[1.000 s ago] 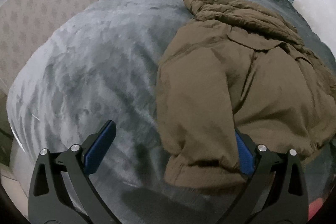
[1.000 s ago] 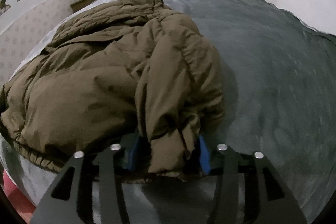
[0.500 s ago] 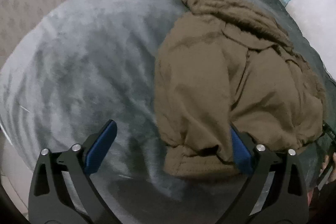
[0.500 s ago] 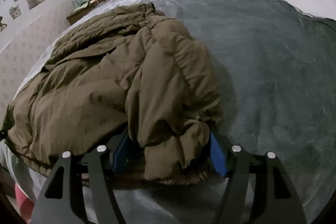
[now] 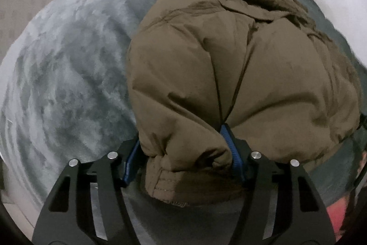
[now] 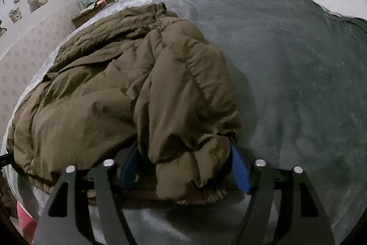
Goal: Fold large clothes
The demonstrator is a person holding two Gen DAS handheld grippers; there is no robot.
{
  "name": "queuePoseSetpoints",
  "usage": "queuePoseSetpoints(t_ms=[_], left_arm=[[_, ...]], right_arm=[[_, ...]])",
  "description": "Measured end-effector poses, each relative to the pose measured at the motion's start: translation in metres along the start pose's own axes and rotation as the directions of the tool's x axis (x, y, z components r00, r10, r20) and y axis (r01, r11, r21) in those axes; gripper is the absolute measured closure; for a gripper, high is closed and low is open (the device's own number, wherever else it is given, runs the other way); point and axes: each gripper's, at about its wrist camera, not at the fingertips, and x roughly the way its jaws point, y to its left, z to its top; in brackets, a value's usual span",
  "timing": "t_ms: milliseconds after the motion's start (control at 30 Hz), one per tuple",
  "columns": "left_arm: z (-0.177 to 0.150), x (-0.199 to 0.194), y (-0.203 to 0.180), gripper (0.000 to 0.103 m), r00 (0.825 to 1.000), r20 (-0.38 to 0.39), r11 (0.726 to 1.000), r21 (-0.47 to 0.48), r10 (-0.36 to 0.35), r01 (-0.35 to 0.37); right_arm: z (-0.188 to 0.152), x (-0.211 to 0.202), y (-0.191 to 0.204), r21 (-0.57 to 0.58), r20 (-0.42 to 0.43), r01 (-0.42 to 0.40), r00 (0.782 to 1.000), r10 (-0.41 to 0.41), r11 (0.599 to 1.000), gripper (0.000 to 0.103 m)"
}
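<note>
1. Left wrist view: since a second ago the left gripper (image 5: pixel 183 157) has come down and in over the near corner of the brown padded jacket (image 5: pixel 229 66), and its jaws, then spread wide with only one blue pad against the cloth, are now closing around a cuffed fold of it. Both blue pads (image 5: pixel 231 148) meet the fabric on either side, about half open around the thick bunch. The jacket lies heaped on the grey blanket (image 5: pixel 64 84) of the bed, its collar toward the far headboard.

2. The risk here, as a judgement: the puffy fill may squeeze out of a shallow pinch, so the gripper could lift only the outer shell or the cuff and the fold would sag or slip loose.

3. Right wrist view: the right gripper (image 6: pixel 185 169) sits at the jacket's (image 6: pixel 114 88) other near corner in much the same place as a second ago, but its jaws are opening; a gathered hem bundle hangs between the blue pads (image 6: pixel 239 169). Whether the pads press it is hard to tell, with the left one partly hidden under cloth; there seems to be a gap.

4. The risk here: if this side lets go while the left one pulls, the jacket could drag crooked across the blanket (image 6: pixel 286 75) and undo the fold.
</note>
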Motion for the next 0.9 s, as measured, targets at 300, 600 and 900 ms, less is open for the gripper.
queuePoseSetpoints(t_ms=[300,600,900], left_arm=[[0.004,-0.008,-0.013,0.061,0.996,0.058,0.994,0.077,0.072,-0.076],[0.009,-0.01,-0.018,0.064,0.993,0.068,0.992,0.069,0.098,-0.103],[0.024,-0.014,-0.031,0.074,0.99,0.1,0.988,0.108,0.097,-0.108]], right_arm=[[-0.002,0.002,0.004,-0.079,-0.026,-0.023,0.999,0.022,0.997,0.051],[-0.003,0.001,0.015,-0.125,-0.018,-0.001,1.0,-0.001,0.992,0.061],[-0.001,-0.004,0.019,-0.142,-0.013,-0.008,1.0,0.006,0.99,0.073]])
